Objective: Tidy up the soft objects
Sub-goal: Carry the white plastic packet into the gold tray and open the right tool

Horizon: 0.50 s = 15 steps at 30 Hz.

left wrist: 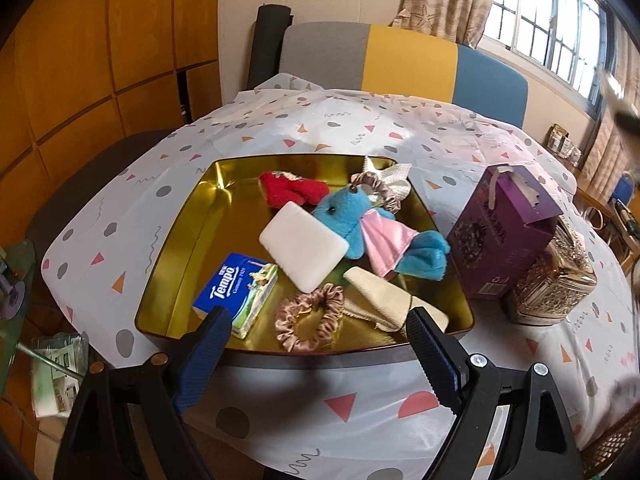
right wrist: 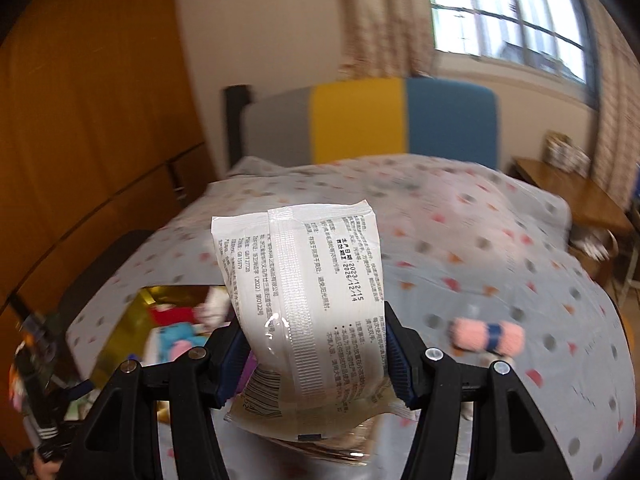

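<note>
My left gripper [left wrist: 316,322] hangs at the near rim of the gold tray [left wrist: 176,240], jaws wide, nothing between them. In the tray: Tempo tissue pack [left wrist: 236,290] by my left finger, pink scrunchie [left wrist: 310,316] beside it, beige cloth [left wrist: 384,296] by my right finger. White sponge [left wrist: 304,246] mid-tray, leaning against the blue plush toy [left wrist: 352,216]. Red mitten [left wrist: 292,192] and a second scrunchie [left wrist: 380,188] at the far side. Purple box [left wrist: 500,228] stands right of the tray on the patterned tablecloth [left wrist: 360,128], touching an ornate metal box [left wrist: 556,284].
</note>
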Each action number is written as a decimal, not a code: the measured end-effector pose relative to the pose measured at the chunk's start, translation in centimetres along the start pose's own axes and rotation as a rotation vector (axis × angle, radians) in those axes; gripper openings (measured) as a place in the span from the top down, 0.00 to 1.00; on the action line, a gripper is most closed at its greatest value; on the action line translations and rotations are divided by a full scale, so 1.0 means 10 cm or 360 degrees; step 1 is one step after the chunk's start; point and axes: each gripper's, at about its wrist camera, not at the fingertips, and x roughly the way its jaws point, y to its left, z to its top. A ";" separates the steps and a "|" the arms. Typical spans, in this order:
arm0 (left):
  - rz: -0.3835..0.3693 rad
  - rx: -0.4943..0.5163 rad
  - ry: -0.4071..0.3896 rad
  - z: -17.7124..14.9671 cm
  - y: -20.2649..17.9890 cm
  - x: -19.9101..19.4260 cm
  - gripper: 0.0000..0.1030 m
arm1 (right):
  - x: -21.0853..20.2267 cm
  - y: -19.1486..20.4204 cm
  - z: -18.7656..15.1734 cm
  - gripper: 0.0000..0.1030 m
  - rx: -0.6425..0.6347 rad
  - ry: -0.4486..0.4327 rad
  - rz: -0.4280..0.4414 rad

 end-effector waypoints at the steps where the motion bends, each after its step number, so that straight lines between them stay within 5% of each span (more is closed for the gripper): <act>1: 0.0004 -0.0007 0.0005 -0.01 0.02 0.01 0.13 | 0.01 0.15 0.01 0.42 -0.0043 0.0003 0.0038; 15: 0.0119 -0.0156 0.0018 -0.08 0.47 0.02 0.13 | 0.56 1.79 -0.30 0.42 -0.0487 0.0286 0.0460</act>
